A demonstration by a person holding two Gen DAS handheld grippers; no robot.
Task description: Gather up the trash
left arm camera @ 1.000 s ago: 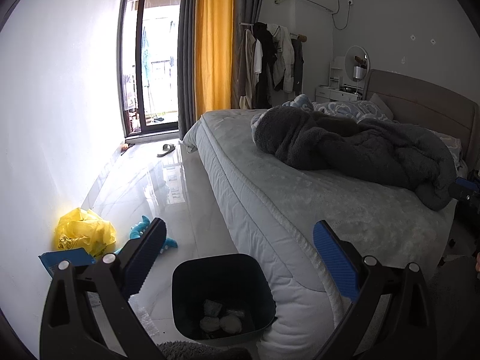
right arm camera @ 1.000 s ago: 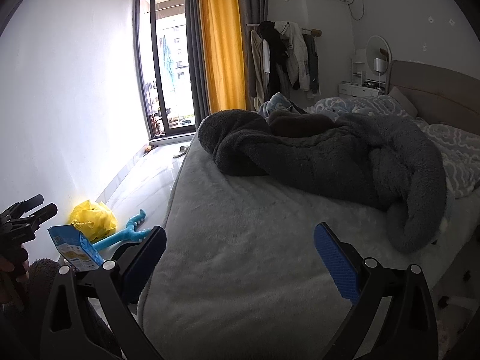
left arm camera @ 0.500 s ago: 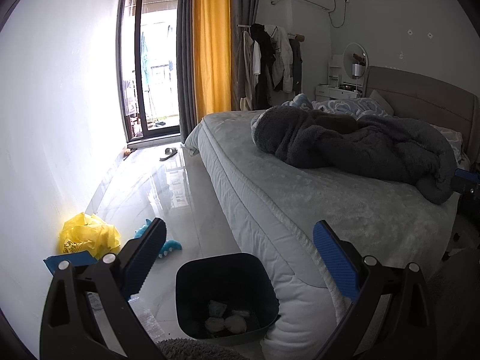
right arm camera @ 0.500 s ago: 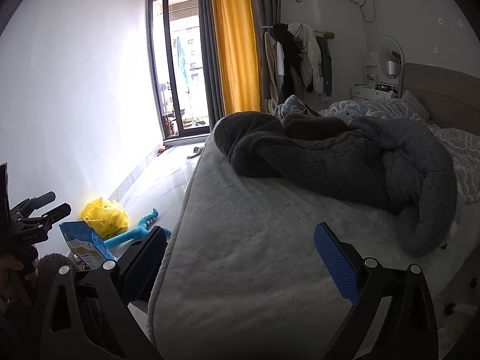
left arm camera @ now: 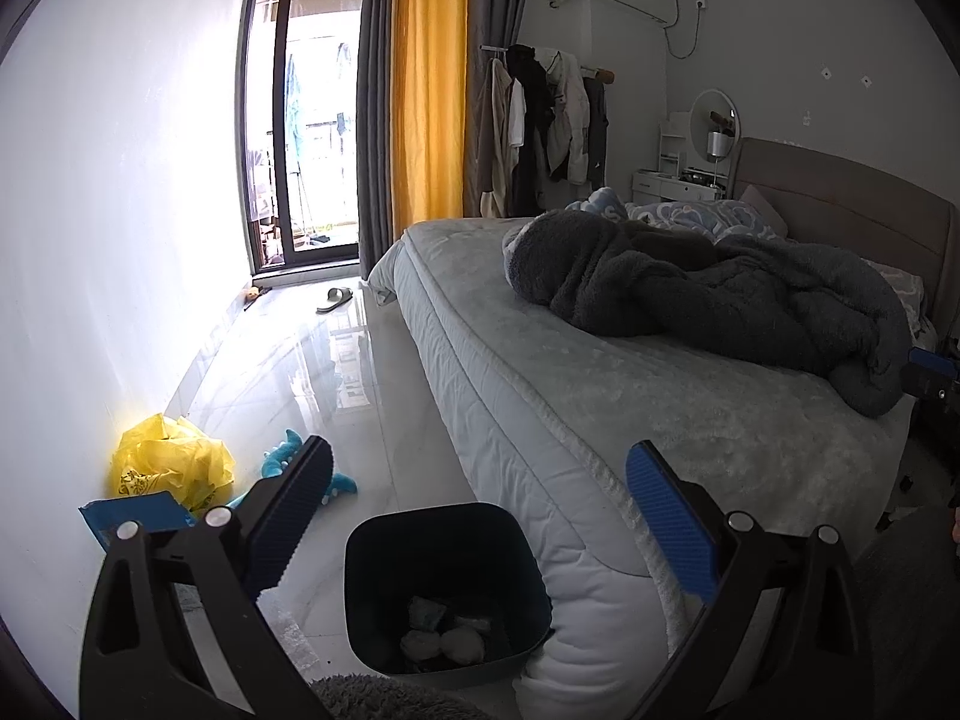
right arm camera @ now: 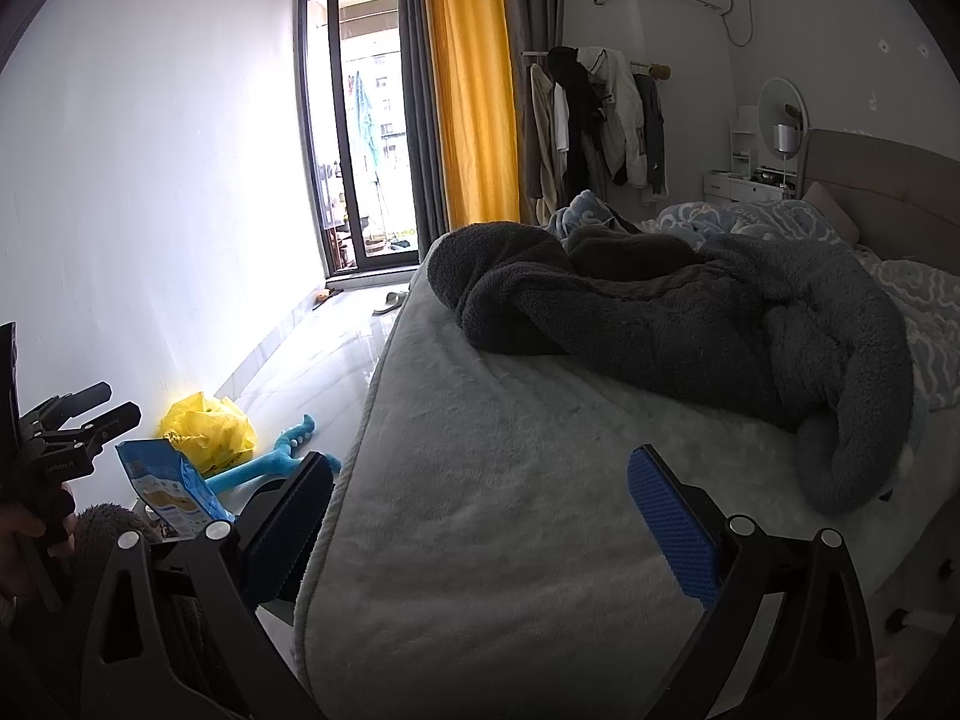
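A dark trash bin stands on the floor by the bed corner, with crumpled pale waste inside. My left gripper is open and empty, above and just behind the bin. A crumpled yellow plastic bag and a blue snack packet lie by the left wall; both also show in the right wrist view, the bag and the packet. My right gripper is open and empty over the bed's foot end.
A grey bed with a dark fleece blanket fills the right. A blue toy dinosaur lies on the glossy floor. A slipper lies near the balcony door. Clear plastic film lies left of the bin.
Both grippers have drifted slightly; the views shifted a little right and up. The bin and floor items have not moved. Both jaws stay open.
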